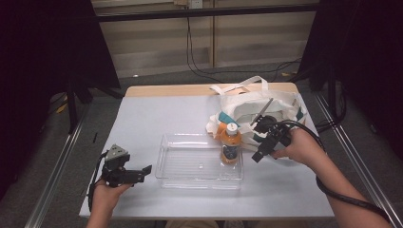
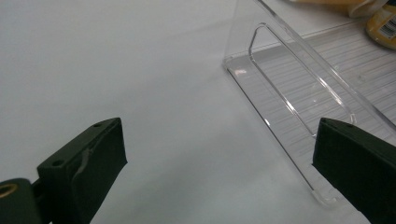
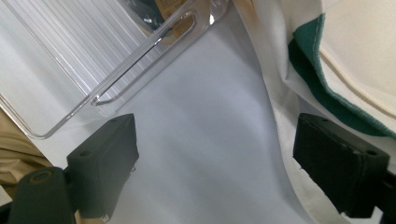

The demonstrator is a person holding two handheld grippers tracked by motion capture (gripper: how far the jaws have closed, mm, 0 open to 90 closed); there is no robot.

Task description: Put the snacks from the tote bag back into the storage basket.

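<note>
Left gripper [image 1: 147, 170]: jaws spread wide, nothing held, low over table [image 1: 142, 118], just left of clear plastic tray [image 1: 164, 164] | Right gripper [image 1: 258, 155]: jaws apart, empty, between tray and white cloth bag with green trim [image 1: 247, 102] | Orange drink bottle, white cap [image 1: 230, 143]: upright in tray's right end

A pale grey table [image 1: 157, 118] with a wooden strip along its far edge carries a clear plastic tray [image 1: 185, 164] near the middle toward the near edge, and a white cloth bag [image 1: 256, 107] slumped at the far right corner.
</note>
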